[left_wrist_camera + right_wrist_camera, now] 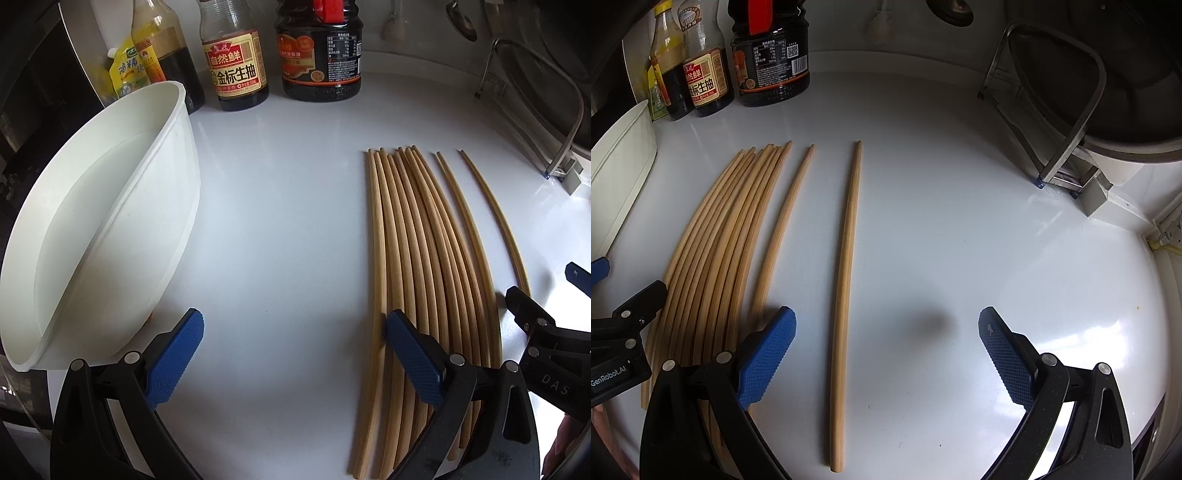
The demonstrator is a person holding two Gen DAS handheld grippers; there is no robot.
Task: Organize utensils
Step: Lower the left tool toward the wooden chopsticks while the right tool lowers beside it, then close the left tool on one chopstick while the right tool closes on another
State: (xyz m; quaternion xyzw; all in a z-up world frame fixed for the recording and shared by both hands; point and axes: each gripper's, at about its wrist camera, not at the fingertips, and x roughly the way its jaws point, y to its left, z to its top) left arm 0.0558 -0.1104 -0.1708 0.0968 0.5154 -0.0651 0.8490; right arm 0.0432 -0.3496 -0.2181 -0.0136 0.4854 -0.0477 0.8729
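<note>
Right tool [886,354] gapes astride single chopstick [846,258], apart from bundle [713,251].

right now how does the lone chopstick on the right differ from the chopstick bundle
The lone chopstick lies by itself on bare counter, while the chopstick bundle is many sticks packed side by side. The lone chopstick sits between the right gripper's open jaws; the bundle sits nearer the white tub. Both are pale wood, pointing toward the sauce bottles.
</note>
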